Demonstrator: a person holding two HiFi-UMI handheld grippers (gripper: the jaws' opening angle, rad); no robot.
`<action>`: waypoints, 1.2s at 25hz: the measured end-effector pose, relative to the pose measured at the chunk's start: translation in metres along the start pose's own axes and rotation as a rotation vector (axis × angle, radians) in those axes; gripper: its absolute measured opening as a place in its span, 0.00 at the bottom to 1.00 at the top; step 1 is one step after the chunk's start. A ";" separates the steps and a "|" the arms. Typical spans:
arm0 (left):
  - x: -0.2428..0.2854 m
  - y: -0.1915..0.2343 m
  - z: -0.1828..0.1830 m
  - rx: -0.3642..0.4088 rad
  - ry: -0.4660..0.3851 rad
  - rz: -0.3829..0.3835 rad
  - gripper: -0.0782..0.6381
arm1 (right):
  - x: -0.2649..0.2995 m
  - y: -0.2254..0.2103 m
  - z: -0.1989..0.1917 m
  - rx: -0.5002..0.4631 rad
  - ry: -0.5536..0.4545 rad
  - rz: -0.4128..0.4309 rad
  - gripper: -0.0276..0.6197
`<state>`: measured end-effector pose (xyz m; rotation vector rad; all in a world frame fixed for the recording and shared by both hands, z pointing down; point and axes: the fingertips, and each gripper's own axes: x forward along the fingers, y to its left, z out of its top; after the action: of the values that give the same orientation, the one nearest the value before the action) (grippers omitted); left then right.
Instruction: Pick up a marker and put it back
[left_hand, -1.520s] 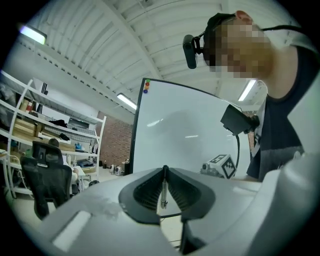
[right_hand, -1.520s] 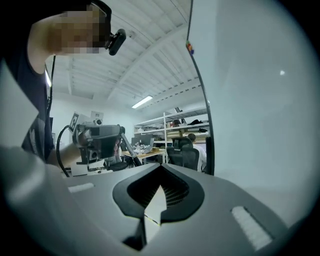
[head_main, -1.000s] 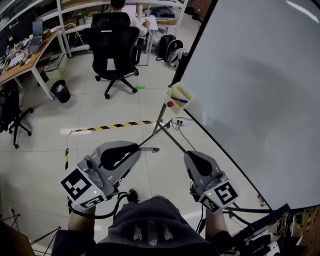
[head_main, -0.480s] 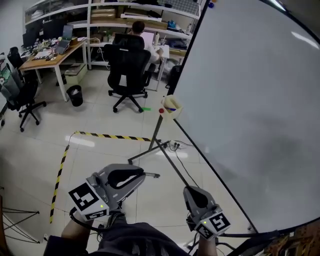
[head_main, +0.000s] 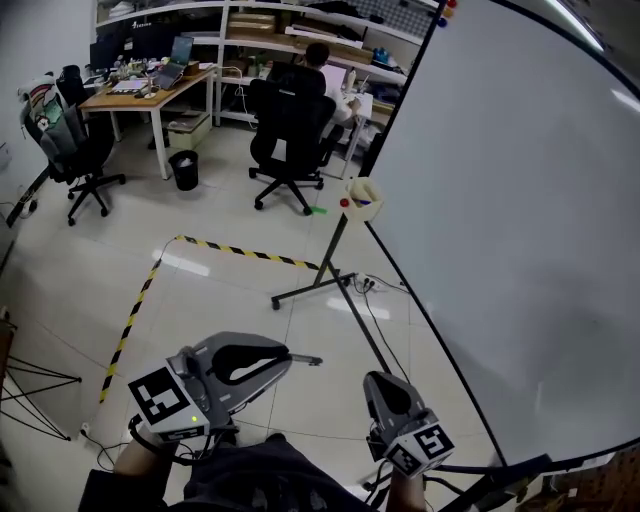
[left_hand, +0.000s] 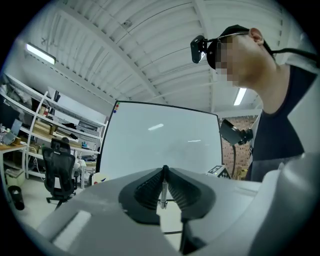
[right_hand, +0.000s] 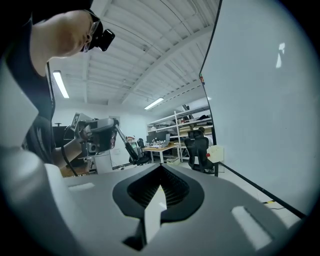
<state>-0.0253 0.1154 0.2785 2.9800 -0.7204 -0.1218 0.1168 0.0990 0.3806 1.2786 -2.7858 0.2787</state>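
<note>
The left gripper (head_main: 288, 356) is clamped on a slim grey stick (head_main: 306, 358), likely the marker, lying crosswise with its tip toward the empty, closed right gripper (head_main: 380, 380), both well short of the cream holder (head_main: 362, 198) ahead.

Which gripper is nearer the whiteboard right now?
Right. The right gripper sits just beside the lower edge of the whiteboard. The left gripper, shut on a thin rod, is farther out to the left, over the floor.
</note>
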 end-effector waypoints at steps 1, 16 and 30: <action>-0.006 -0.006 0.000 0.000 0.006 0.002 0.17 | -0.002 0.006 0.000 0.002 -0.007 -0.003 0.05; -0.129 -0.058 -0.034 -0.007 0.040 0.000 0.17 | 0.000 0.152 -0.008 -0.111 0.004 0.008 0.05; -0.141 -0.127 -0.047 -0.062 0.069 -0.126 0.17 | -0.077 0.199 -0.014 -0.084 -0.004 -0.071 0.05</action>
<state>-0.0885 0.2948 0.3226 2.9529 -0.5125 -0.0462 0.0160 0.2859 0.3564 1.3563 -2.7171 0.1535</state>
